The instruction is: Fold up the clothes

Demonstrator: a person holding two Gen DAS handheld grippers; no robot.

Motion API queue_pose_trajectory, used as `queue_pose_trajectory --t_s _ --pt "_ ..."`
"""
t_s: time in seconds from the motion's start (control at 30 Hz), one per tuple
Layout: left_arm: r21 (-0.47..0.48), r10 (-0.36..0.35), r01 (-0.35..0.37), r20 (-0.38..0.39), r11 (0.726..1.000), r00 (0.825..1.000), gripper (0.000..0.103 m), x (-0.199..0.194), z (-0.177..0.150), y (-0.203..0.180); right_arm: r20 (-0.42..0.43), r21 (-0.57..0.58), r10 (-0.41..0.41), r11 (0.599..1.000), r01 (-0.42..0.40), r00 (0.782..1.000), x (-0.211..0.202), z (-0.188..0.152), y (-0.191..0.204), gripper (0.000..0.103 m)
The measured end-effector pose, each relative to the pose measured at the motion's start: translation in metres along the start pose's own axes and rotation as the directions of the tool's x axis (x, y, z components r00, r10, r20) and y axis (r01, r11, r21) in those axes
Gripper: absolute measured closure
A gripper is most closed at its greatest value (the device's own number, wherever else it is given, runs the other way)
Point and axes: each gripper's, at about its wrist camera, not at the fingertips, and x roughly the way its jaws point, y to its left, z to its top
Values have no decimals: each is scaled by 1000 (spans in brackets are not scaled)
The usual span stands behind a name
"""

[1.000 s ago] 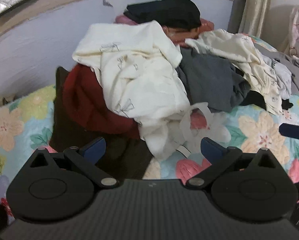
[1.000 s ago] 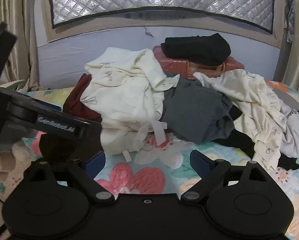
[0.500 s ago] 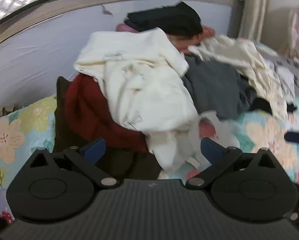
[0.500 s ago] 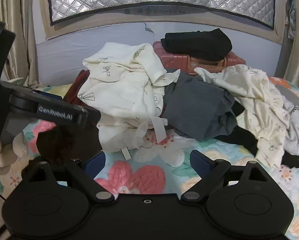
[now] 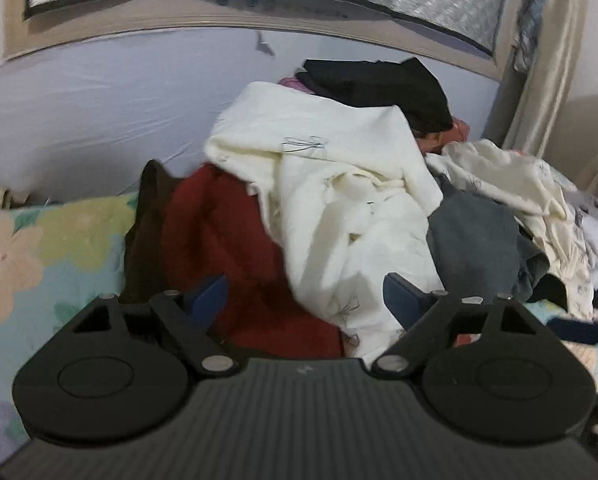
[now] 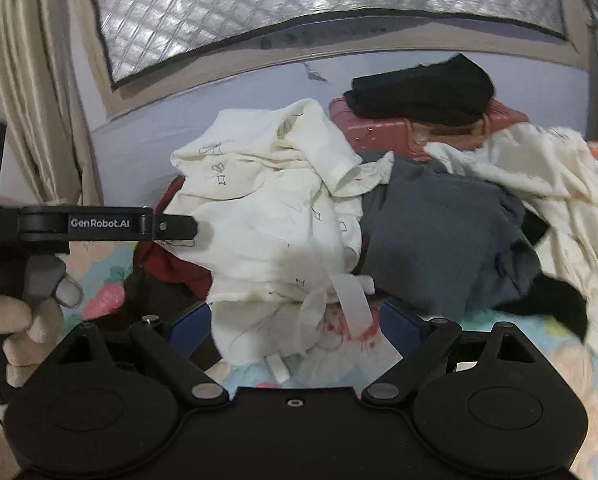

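Left wrist view: the left gripper [image 5: 305,300] is spread wide, holding nothing, close before a cream garment [image 5: 347,208] draped over a red garment [image 5: 227,240] on the bed [image 5: 39,240].

Right wrist view: the right gripper [image 6: 295,322] is spread too, empty, at the cream garment's [image 6: 267,232] hem. One grey garment [image 6: 439,240] lies beside it; one black garment [image 6: 423,88] tops a pink suitcase [image 6: 379,132].

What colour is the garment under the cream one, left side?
Dark red garment, clearest in the left wrist view.
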Motion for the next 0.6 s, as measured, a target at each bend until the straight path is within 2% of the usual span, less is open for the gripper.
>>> queue_pose_trajectory --t_s 0.07,0.17,0.2,0.27,0.3,0.37,0.5,0.53,0.57,0.6 --pt "53 -17 17 2 998 1000 18 8 6 -6 -1 -41 11 999 -11 1000 13 6 0 9" --pt "152 20 -26 41 988 999 18 19 9 -8 -2 -51 28 998 -28 1000 34 15 -4 9" --pt "145 25 -31 45 989 999 19 24 8 -5 1 -51 38 998 -38 999 42 18 -6 9" --pt "83 -30 27 38 996 999 32 37 4 4 3 -51 47 998 -47 999 58 21 -8 9" --pt "53 -41 39 35 998 999 33 42 1 7 0 -53 54 997 -54 999 66 22 -9 9" --pt "21 -36 35 68 999 997 47 44 -1 10 -12 -49 53 997 -53 999 83 24 -9 9" --pt "-42 -83 87 105 995 991 49 40 2 19 2 -27 129 991 -129 992 101 26 -11 10" --pt "-49 -85 91 104 995 991 49 42 0 20 2 -31 149 988 -149 989 105 27 -11 18" --pt "-55 -85 91 100 994 991 52 45 -2 21 -2 -32 162 986 -162 987 108 27 -11 35" --pt "-68 -92 98 95 993 991 52 47 -4 23 -4 -21 179 984 -179 984 111 27 -12 42"
